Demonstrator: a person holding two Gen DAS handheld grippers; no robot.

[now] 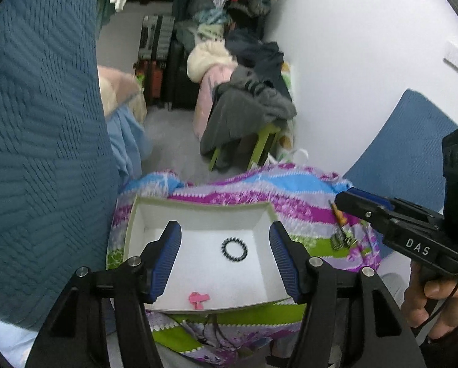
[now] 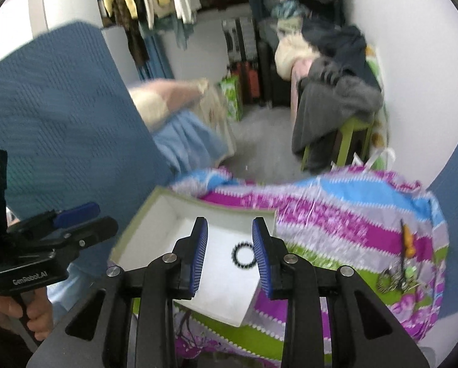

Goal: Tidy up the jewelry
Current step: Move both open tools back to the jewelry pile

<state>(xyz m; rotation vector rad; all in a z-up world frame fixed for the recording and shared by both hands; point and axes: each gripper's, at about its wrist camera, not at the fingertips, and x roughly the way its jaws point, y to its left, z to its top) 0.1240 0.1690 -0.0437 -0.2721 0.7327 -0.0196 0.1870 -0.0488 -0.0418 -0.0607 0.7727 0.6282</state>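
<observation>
We hold both tools, left point(image 1: 225, 257) and right point(image 2: 230, 251), released and empty above the white box point(image 1: 143, 224) where the black bracelet point(image 1: 234, 247) already lies, while other trinkets point(image 2: 396, 279) wait on the striped cloth point(image 2: 336, 214).

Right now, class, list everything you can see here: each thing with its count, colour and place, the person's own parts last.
Box: one, white inside, green rim, on the cloth.
Bracelet: one, black beads, inside the box.
Pink piece: one, pink, near edge of the box floor.
Metal jewelry pile: one cluster, silvery, on the cloth right of the box.
Orange piece: one, orange, beside that cluster.
Striped cloth: one, magenta, blue, green.
Clothes heap: grey, pink, on a green stool.
Left gripper: open, empty.
Right gripper: open, empty.
</observation>
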